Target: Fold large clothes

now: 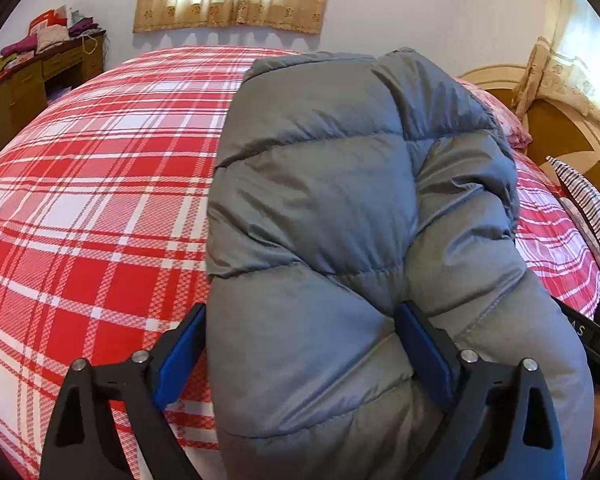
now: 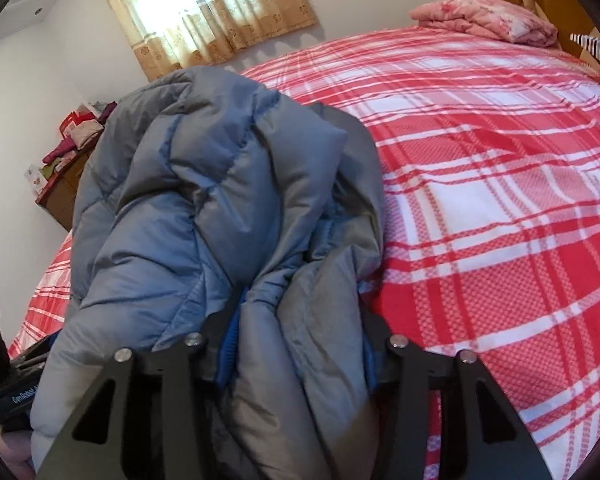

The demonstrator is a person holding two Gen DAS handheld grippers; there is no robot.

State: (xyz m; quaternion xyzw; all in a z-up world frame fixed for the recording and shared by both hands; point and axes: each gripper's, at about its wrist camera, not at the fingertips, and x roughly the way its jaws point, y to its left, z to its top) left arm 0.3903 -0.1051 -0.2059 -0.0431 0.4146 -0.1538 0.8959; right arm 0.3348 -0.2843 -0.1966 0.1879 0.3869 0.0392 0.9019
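While the grey puffer jacket (image 1: pixel 340 208) is bunched on the plaid bed (image 1: pixel 92 200), its thick fold is straddled by the wide left claw (image 1: pixel 300 332); its bunched edge is clamped in the right claw (image 2: pixel 300 344).

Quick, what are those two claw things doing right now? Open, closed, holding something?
Left gripper: wide around a thick fold of the jacket; whether it grips cannot be told.
Right gripper: closed on a bunch of the jacket.
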